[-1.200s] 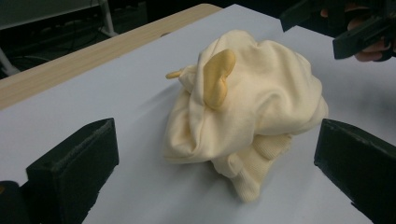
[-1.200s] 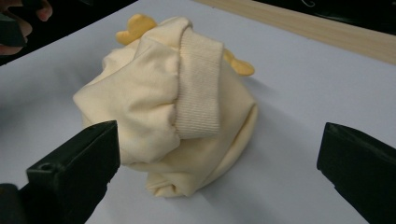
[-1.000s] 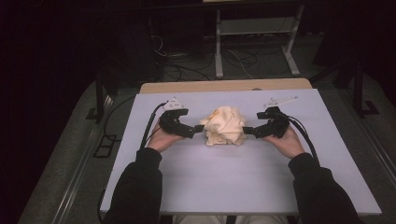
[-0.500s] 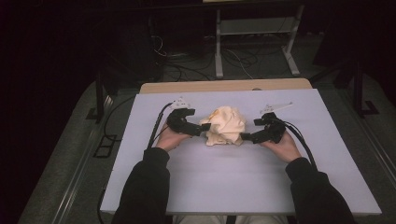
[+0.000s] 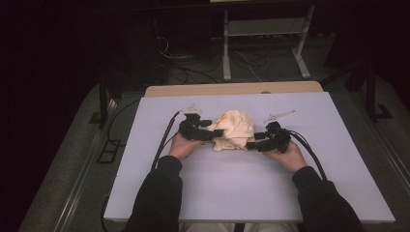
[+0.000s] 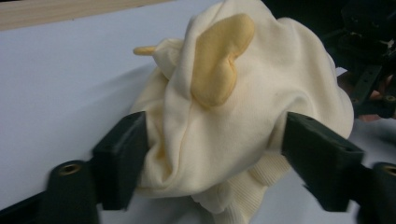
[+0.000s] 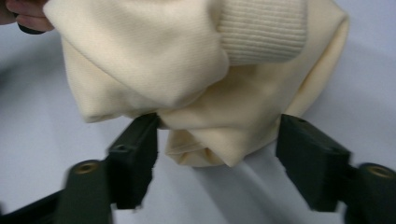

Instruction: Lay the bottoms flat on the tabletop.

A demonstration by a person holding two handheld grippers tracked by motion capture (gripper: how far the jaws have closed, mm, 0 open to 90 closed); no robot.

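Flanking a crumpled cream garment (image 5: 235, 129): left gripper (image 5: 218, 133), right gripper (image 5: 251, 145).

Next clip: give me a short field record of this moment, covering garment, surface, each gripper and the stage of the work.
garment: cream garment, crumpled in a heap, ribbed cuff showing, yellow padded patch
surface: pale table
left gripper: at the heap's left side, jaws just closing, cloth bunched between them, pads touching it
right gripper: at the heap's lower right, jaws just closing, a fold between them, right pad apart from the cloth
stage: both grips forming, garment not lifted
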